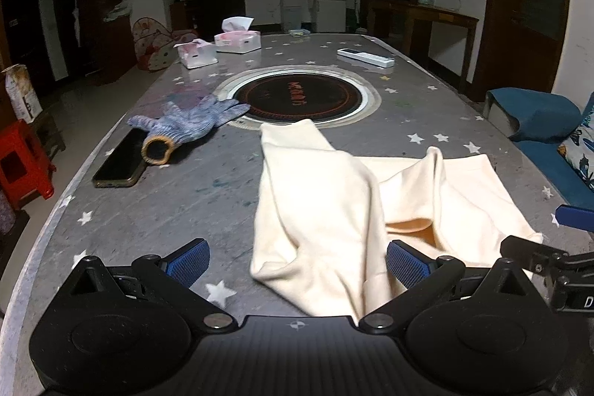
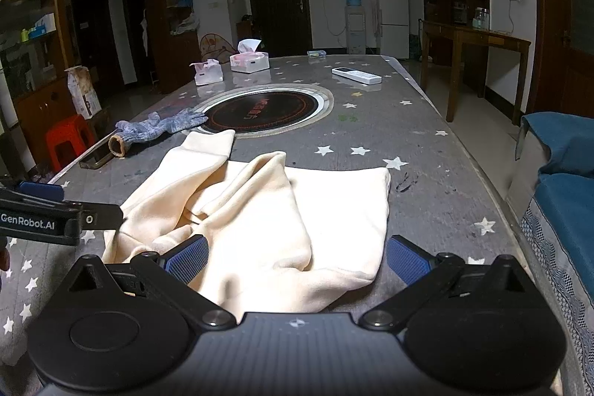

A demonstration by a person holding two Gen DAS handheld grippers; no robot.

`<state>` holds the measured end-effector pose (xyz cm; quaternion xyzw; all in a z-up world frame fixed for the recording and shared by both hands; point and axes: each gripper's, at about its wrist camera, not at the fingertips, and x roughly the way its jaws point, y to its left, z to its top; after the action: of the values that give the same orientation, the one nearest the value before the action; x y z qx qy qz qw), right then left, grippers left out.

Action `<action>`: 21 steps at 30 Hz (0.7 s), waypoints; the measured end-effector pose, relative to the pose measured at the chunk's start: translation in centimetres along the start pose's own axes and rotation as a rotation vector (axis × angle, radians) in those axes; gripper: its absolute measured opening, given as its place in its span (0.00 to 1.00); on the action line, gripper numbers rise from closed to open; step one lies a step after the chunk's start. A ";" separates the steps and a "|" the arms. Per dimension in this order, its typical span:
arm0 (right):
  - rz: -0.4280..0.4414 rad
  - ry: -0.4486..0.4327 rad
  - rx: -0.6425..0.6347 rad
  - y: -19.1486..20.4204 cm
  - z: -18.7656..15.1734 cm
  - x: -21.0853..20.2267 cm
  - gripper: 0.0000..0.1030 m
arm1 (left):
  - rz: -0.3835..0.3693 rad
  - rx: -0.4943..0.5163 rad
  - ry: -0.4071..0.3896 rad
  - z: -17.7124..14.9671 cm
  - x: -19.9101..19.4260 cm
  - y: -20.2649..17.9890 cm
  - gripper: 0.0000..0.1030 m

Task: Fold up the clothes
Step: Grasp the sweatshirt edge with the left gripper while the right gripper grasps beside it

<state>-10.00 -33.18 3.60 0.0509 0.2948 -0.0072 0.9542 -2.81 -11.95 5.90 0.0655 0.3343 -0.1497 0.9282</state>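
Note:
A cream garment (image 1: 334, 195) lies rumpled and partly folded on the grey star-patterned table (image 1: 185, 203), one sleeve reaching toward the round cooktop. In the right wrist view the same garment (image 2: 260, 210) spreads across the near middle of the table. My left gripper (image 1: 297, 264) is open, its blue pads wide apart over the garment's near edge, with cloth lying between them. My right gripper (image 2: 297, 260) is open too, straddling the garment's near hem. The left gripper's fingers (image 2: 74, 214) enter the right wrist view from the left, beside the cloth.
A blue knit glove (image 1: 189, 121) lies partly on a dark phone (image 1: 122, 162) at the left. A round inset cooktop (image 1: 297, 95), two tissue boxes (image 1: 237, 39), and a white remote (image 1: 365, 57) sit farther back. A red stool (image 1: 22, 158) stands left, a blue sofa (image 2: 568, 180) right.

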 end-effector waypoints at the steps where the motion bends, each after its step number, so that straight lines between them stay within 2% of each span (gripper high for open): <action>1: 0.000 0.000 0.001 0.0 0.0 0.1 1.00 | -0.003 0.005 0.000 0.1 0.1 -0.1 1.00; 8: -0.004 0.000 0.014 -0.6 0.3 0.5 1.00 | -0.037 0.058 0.006 1.0 1.2 -1.3 0.95; 16: -0.007 -0.002 0.008 -1.2 0.8 0.8 0.96 | -0.094 0.104 0.036 1.9 3.1 -2.2 0.83; 18: -0.006 -0.003 0.005 -1.3 1.0 0.9 0.95 | -0.113 0.105 0.048 2.2 3.5 -2.4 0.76; 21: 0.001 0.000 -0.002 -1.4 1.4 1.3 0.92 | -0.128 0.124 0.054 2.5 4.0 -2.7 0.74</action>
<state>-8.20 -34.68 3.94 0.0500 0.2949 -0.0062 0.9542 0.74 -16.04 5.20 0.1053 0.3529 -0.2273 0.9015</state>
